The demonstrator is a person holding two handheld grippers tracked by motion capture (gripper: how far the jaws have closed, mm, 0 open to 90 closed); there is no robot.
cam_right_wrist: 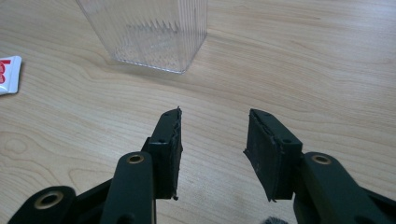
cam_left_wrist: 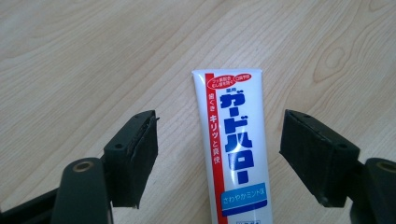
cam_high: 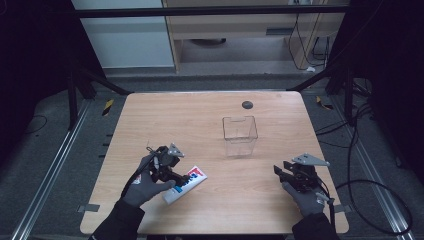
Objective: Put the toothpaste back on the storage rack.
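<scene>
We held the left gripper (cam_high: 172, 172) over the near left part of the wooden table (cam_high: 210, 107), right above a toothpaste tube (cam_high: 186, 184). The tube was white, with a red stripe and blue Japanese letters, and it lay flat on the table. In the left gripper view the tube (cam_left_wrist: 232, 149) was between our two black jaws, but the pads (cam_left_wrist: 140, 154) did not touch it. The jaws stood wide apart, with bare wood visible on both sides of the tube. The flat crimped end of the tube pointed away from us in that view.

Our right gripper (cam_high: 286, 172) was at the near right side of the table, well apart from the tube. Its jaws were also apart, and there was only bare wood between them in the right gripper view (cam_right_wrist: 212, 140). A clear plastic container (cam_high: 240, 135) stood upright near the middle of the table, farther from us than both grippers. In the right gripper view the container (cam_right_wrist: 149, 32) was ahead of the jaws, and one end of the tube (cam_right_wrist: 8, 73) showed at the left edge. A small dark round disc (cam_high: 247, 104) lay on the far part of the table, beyond the container.
</scene>
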